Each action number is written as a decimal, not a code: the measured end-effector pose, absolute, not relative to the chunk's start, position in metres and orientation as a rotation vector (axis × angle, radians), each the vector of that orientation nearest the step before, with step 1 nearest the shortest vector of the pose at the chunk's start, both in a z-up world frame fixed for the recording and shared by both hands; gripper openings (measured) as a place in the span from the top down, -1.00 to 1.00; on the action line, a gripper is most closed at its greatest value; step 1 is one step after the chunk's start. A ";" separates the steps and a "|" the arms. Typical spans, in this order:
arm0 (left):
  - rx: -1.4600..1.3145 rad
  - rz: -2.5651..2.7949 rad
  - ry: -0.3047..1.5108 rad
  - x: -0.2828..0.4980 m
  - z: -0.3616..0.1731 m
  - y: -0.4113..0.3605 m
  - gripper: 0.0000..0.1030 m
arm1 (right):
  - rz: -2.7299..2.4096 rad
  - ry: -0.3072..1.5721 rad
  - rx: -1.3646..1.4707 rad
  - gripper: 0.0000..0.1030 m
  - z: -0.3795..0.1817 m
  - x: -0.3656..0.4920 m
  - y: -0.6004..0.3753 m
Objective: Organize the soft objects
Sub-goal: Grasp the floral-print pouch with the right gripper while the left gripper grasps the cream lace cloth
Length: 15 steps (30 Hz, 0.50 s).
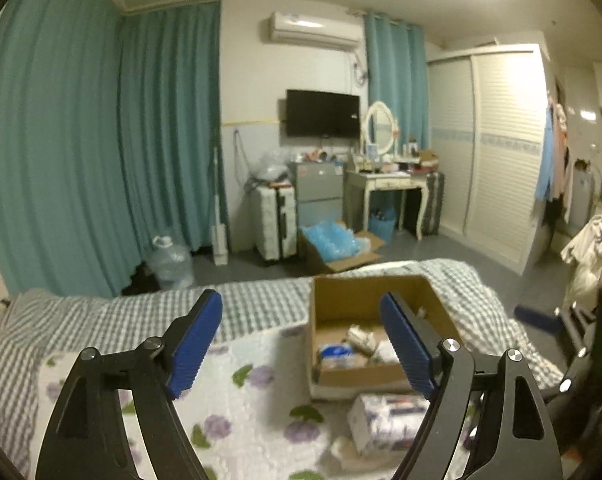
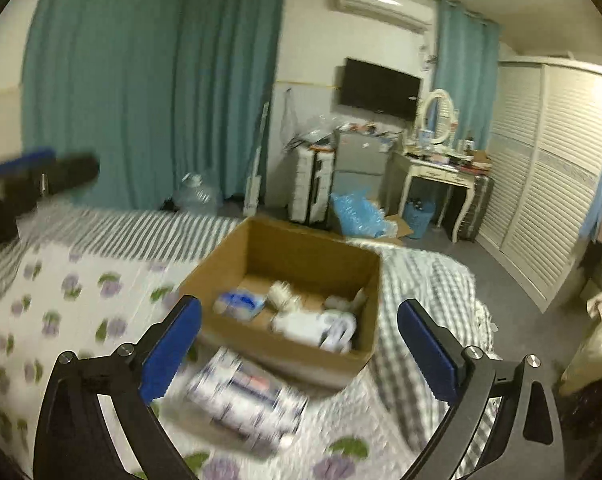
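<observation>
Fingers nearest you: your left gripper (image 1: 301, 344) has its blue fingers (image 1: 195, 344) spread wide with nothing between them; your right gripper (image 2: 299, 348) is spread just as wide and grips nothing either.
Bed: you hold both grippers above the bed (image 2: 421, 300), which has a grey checked cover with a white quilt (image 1: 237, 392) printed in purple flowers on top.
Cardboard box: you see it open on the bed (image 1: 365, 304), toward the foot edge, where quilt meets checked cover.
Box contents: your soft packs already inside include a blue-and-white pack (image 2: 239, 303) at the left and white bundles (image 2: 313, 324) beside it; what exactly they are is too blurred to tell.
Loose pack: a white wrapped soft pack (image 2: 245, 400) lies on the quilt just in front of the box's near wall, blurred in your right view, sharper in your left (image 1: 385, 420).
</observation>
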State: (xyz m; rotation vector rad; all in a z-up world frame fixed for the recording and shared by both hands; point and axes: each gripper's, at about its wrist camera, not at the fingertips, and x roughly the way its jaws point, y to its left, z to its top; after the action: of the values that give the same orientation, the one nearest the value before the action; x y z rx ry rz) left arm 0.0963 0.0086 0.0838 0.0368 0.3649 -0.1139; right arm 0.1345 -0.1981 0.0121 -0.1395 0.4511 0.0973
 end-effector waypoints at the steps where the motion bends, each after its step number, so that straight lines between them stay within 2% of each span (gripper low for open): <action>1: 0.036 -0.100 0.373 0.092 0.080 0.011 -0.60 | 0.110 0.462 -0.159 -0.92 0.007 0.129 -0.192; 9: -0.008 -0.083 0.544 0.091 -0.002 0.024 -0.60 | 0.209 0.678 -0.196 -0.92 -0.079 0.112 -0.177; 15: 0.008 -0.039 0.690 0.109 -0.061 0.024 -0.60 | 0.227 0.758 -0.197 -0.92 -0.108 0.133 -0.176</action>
State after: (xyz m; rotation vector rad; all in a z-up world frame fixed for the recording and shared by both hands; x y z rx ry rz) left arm 0.1094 0.0245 -0.0609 0.0082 0.6896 -0.0387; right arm 0.1332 -0.1759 -0.1081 -0.1970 0.7584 0.2268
